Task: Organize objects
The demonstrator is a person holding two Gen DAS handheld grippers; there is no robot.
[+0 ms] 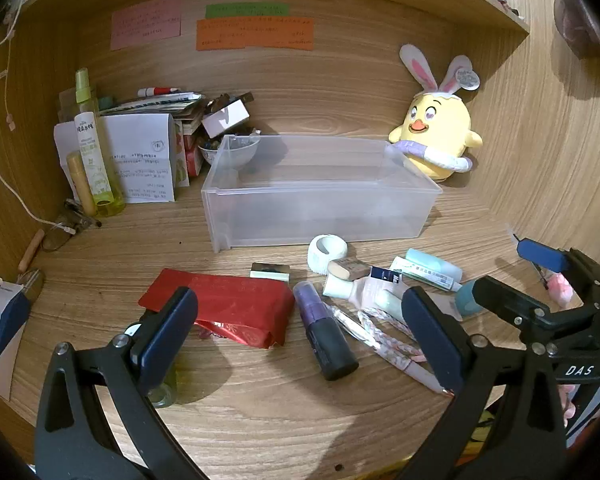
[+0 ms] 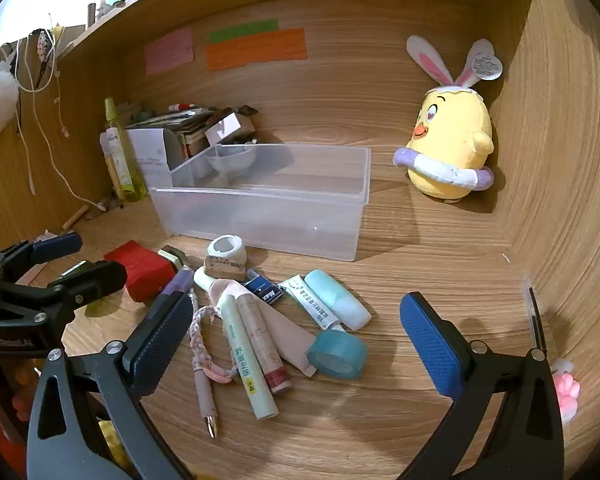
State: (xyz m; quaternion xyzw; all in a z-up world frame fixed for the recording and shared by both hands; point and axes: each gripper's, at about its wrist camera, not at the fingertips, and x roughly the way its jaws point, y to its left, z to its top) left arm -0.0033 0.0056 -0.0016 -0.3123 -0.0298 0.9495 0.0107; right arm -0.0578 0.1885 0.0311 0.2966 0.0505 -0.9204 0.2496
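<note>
Nothing is sorted yet, I judge: the clear plastic bin (image 2: 260, 216) is empty, while the tubes, pens and teal tape roll (image 2: 337, 354) lie in front of it, and left gripper (image 1: 300, 336) and right gripper (image 2: 296, 340) hover spread wide, holding nothing.

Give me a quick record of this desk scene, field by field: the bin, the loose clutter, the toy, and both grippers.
bin: clear plastic rectangular bin, nothing visible inside
clutter: in front of bin; red foil packet, purple-and-black tube, translucent blue tape roll, white tape roll
toy: yellow plush chick with bunny ears, right of bin
left gripper: open, holding nothing
right gripper: open, holding nothing
</note>
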